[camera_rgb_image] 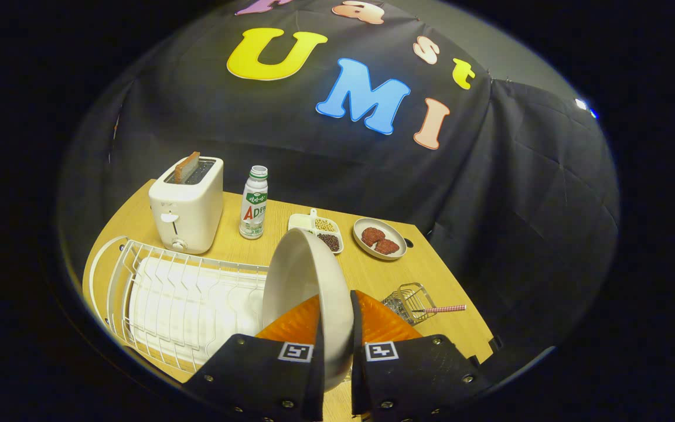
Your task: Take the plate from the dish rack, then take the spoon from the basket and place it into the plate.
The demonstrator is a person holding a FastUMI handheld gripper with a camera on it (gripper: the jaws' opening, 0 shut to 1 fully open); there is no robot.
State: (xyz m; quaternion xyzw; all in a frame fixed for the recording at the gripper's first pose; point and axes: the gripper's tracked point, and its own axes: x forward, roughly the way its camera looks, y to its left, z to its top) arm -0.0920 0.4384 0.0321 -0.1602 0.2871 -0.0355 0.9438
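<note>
Tongs (336,328) clamped on plate (305,281) rim, above rack (185,293); toaster (188,202), bottle (254,202) behind, basket (411,302) w/ spoon (443,308) beside.

- The scene is viewed from a fisheye camera mounted on the gripper (337,328), looking forward along its two fingers.
- The table (372,275) is seen from above at a downward tilt, towards the cloth wall (519,193).
- The plate (305,281) is seen closest, edge-on between the fingers; the toaster (187,205) and bottle (254,202) are seen far beyond.
</note>
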